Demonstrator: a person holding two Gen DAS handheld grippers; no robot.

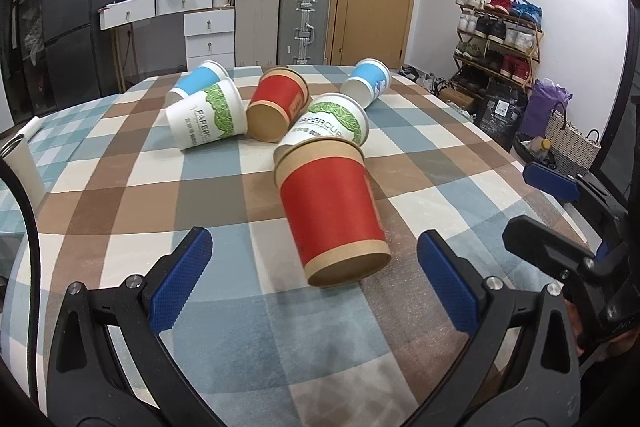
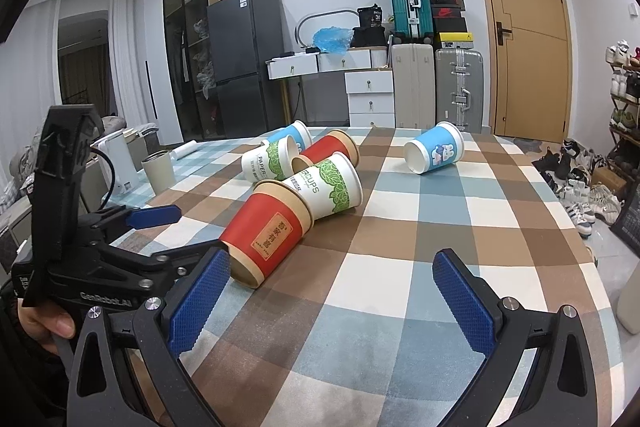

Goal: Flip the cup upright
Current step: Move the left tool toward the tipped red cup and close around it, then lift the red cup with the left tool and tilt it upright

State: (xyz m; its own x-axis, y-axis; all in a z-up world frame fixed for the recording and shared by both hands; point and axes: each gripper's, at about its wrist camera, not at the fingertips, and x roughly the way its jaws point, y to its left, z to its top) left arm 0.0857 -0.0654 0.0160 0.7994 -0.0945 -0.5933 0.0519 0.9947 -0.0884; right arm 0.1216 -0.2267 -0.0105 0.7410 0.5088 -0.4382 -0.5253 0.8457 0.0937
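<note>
Left hand-held gripper [image 1: 314, 281] spread wide around nearest red cup [image 1: 334, 211], untouched, right hand-held gripper [image 2: 330, 297] wide, empty

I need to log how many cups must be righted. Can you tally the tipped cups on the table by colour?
Red cups: 2
Green-leaf white cups: 2
Blue cups: 2
Total: 6
</note>
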